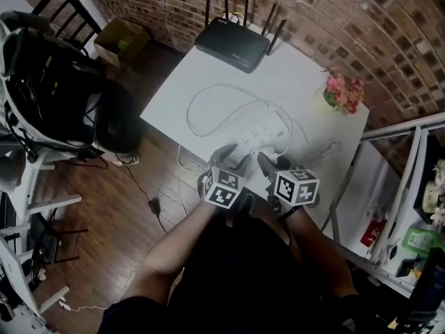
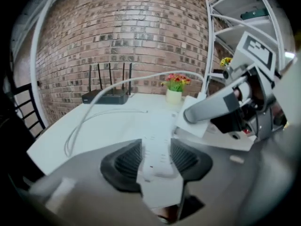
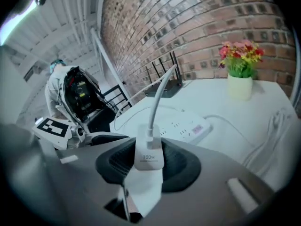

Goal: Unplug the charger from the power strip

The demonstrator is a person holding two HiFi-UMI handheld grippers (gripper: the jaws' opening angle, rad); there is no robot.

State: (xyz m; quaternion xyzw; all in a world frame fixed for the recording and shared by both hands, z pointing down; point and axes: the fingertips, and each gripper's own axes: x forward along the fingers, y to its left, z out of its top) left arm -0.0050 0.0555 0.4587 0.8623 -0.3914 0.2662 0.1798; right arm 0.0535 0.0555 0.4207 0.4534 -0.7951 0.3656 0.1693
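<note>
A white power strip point(image 1: 259, 136) lies near the front of the white table point(image 1: 208, 82). Its near end point(image 2: 157, 149) sits between the pads of my left gripper point(image 2: 156, 161), whose jaws stand wide beside it. My right gripper point(image 3: 148, 161) is shut on the white charger point(image 3: 148, 157), which is marked 100W. The charger is held off the strip point(image 3: 181, 125), which lies on the table beyond it. The charger's white cable point(image 3: 157, 95) rises from its top. In the head view the left gripper point(image 1: 233, 160) and the right gripper point(image 1: 271, 164) are side by side at the strip's near end.
A black router point(image 1: 231, 44) with antennas stands at the back of the table, and a pot of flowers point(image 1: 342, 92) at its right edge. White cables loop across the table point(image 1: 201, 99). A white metal rack point(image 1: 396, 186) is on the right, a black chair and bag point(image 1: 55, 82) on the left.
</note>
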